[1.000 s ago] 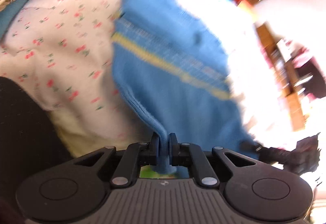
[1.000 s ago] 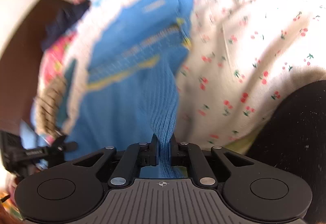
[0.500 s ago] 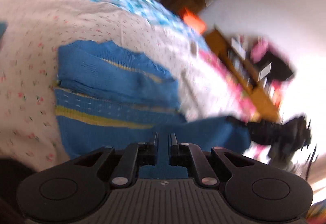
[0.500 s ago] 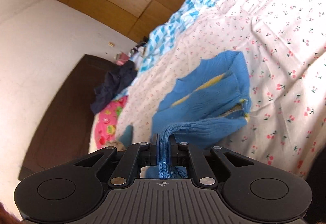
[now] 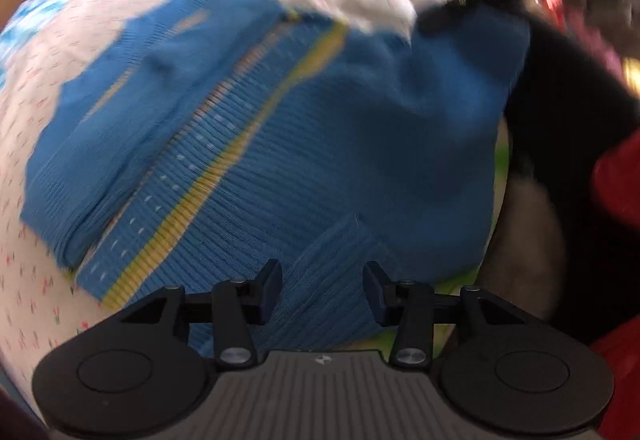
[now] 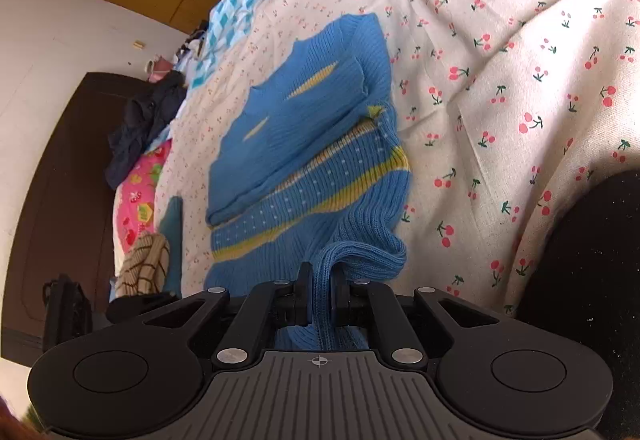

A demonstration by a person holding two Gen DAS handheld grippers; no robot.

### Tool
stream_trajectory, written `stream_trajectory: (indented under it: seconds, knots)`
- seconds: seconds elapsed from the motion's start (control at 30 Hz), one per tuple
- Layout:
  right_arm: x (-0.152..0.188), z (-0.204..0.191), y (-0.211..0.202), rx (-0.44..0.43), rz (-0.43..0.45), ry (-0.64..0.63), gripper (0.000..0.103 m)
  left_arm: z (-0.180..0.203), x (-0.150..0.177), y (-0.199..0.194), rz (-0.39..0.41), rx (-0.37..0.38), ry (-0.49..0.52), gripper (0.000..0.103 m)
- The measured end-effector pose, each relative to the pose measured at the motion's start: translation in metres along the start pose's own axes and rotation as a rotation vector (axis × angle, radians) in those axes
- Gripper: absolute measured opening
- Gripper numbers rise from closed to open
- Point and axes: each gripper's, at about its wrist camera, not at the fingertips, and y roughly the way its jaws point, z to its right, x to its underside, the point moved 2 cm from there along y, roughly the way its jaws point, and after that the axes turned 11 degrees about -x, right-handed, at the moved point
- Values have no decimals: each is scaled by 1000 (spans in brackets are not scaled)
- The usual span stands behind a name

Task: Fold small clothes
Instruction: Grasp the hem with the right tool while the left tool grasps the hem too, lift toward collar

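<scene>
Left claw [image 5: 322, 286] has just been opening, letting go of the blue sweater [image 6: 304, 144]; right claw [image 6: 319, 294] clamped on its hem, which needs laying down next.

Blue knit sweater [image 6: 304, 144] with yellow and white stripes, lying partly folded on cherry-print sheet [image 6: 500, 40] ahead of both tongs; near ribbed edge bunched, pinched between right tongs [image 6: 319, 294].

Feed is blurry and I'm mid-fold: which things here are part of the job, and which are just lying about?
In the job: blue sweater; right gripper, shut on its hem; left gripper, jaws just opened.

Lying about: cherry-print sheet; tan checked garment; dark clothes pile; pink cushion.
</scene>
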Motion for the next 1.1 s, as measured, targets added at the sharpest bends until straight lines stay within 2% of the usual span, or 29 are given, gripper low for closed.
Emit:
stream_trajectory:
  seconds: [0.1, 0.27, 0.4, 0.47, 0.53, 0.63, 0.8, 1.0, 1.1]
  knots:
    - [0, 2, 6, 1, -16, 2, 9, -1, -5, 17, -59, 11, 61, 49]
    - [2, 7, 9, -13, -33, 14, 10, -9, -8, 24, -111, 54, 33, 44]
    - [4, 5, 8, -25, -32, -1, 10, -9, 1, 25, -148, 68, -31, 20]
    - [6, 2, 5, -32, -27, -19, 10, -4, 8, 19, -132, 44, -51, 15]
    - [10, -1, 1, -42, -16, -35, 10, -1, 15, 7, -97, 3, -87, 13]
    - [14, -7, -9, -79, 14, -37, 10, -4, 26, -18, -12, -39, -198, 13]
    - [9, -26, -27, -167, 84, -62, 9, -28, 37, -63, 154, -56, -461, 13]
    - [-36, -41, -22, -264, 214, -19, 9, -83, 41, -92, 369, -68, -759, 13]
    - [-71, -45, -2, -266, 256, -7, 9, -119, 36, -84, 454, -88, -871, 13]
